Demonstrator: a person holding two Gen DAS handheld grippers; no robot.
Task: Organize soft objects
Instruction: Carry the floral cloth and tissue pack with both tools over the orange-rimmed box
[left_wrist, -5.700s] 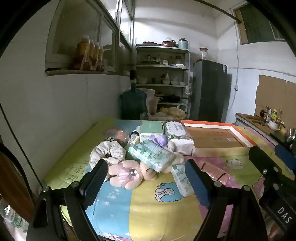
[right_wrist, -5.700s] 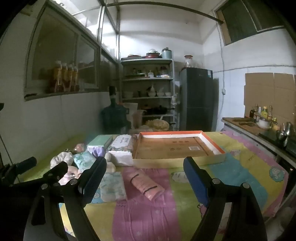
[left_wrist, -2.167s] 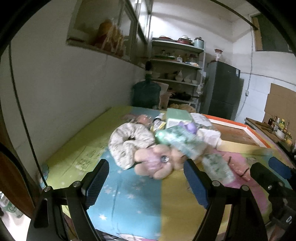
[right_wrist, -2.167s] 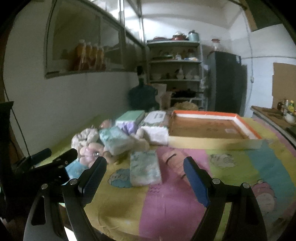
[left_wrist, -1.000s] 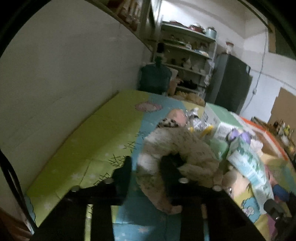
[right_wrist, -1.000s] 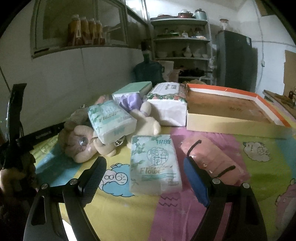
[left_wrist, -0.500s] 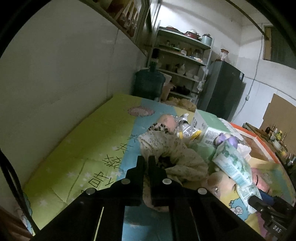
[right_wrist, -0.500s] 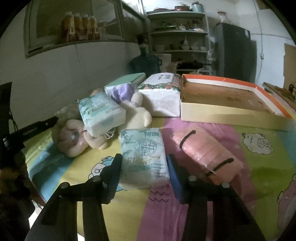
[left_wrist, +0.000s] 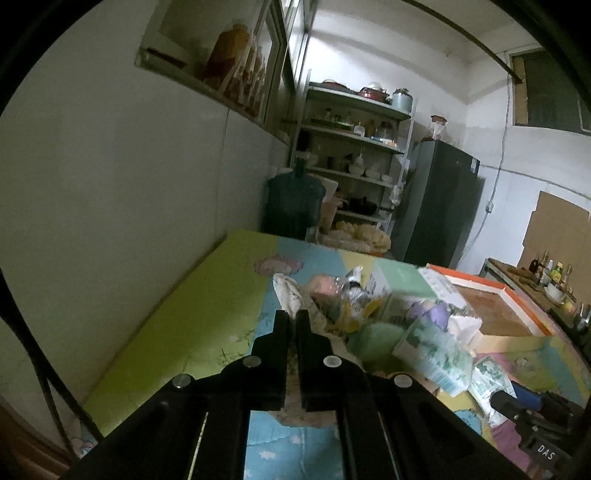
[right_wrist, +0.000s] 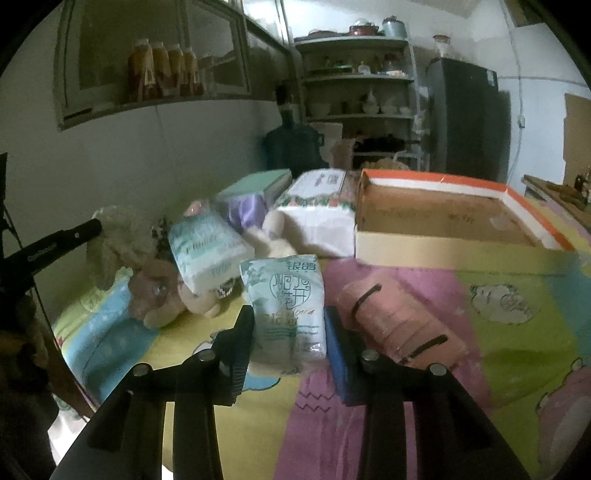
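Observation:
My left gripper (left_wrist: 291, 318) is shut on the speckled cream neck pillow (left_wrist: 293, 295) and lifts one end of it off the table; the pillow also shows in the right wrist view (right_wrist: 118, 232). My right gripper (right_wrist: 289, 325) has closed onto a flat tissue pack (right_wrist: 286, 295) lying on the table, one finger on each long side. Another tissue pack (right_wrist: 207, 243) leans on a pink plush toy (right_wrist: 159, 291). A pink rolled pouch (right_wrist: 395, 321) lies to the right of my right gripper.
An open cardboard box with an orange rim (right_wrist: 450, 221) stands at the back right. A white tissue pack (right_wrist: 317, 210), a green box (right_wrist: 255, 186) and a purple plush (right_wrist: 243, 210) sit behind the pile. The wall (left_wrist: 110, 203) runs along the table's left side.
My left gripper moved in, closed on the neck pillow and raised it. My right gripper moved forward over the flat tissue pack and its fingers closed against the pack's sides.

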